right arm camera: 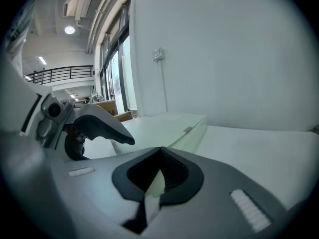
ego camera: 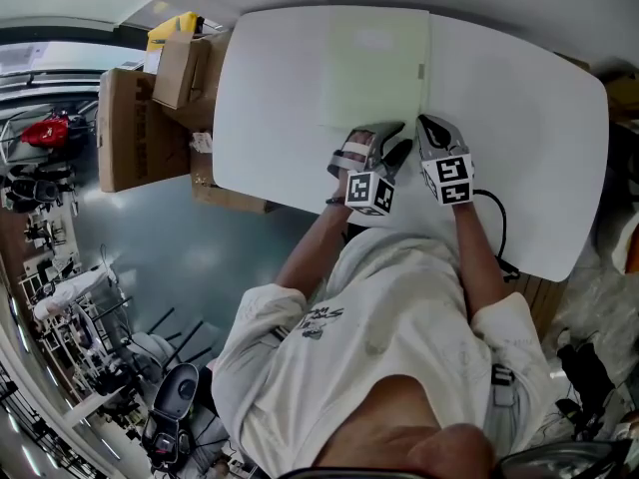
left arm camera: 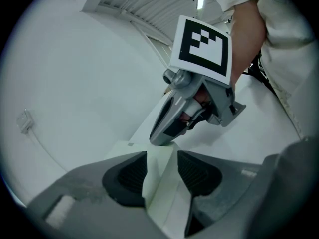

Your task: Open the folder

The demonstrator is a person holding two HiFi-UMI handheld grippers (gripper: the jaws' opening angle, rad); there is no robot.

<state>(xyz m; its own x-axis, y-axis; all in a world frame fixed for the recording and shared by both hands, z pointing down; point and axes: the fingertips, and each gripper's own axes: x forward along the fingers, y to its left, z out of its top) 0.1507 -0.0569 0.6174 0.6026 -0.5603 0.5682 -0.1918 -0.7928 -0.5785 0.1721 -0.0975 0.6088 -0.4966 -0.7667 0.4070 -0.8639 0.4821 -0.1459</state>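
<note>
One pale-green folder (ego camera: 374, 68), edge between right gripper (ego camera: 429, 124) jaws

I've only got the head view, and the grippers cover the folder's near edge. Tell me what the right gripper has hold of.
Observer: The right gripper is shut on a thin pale-green sheet of the folder. Its own view shows the sheet pinched between the jaws.
Operator: Now report the left one.
Observer: The left gripper is open. A folder sheet stands in the gap between its jaws and is not clamped.
Operator: Say how close the two are.
Observer: In the left gripper view, the right gripper's tip comes down at the same folder edge, just beyond the left jaws.
</note>
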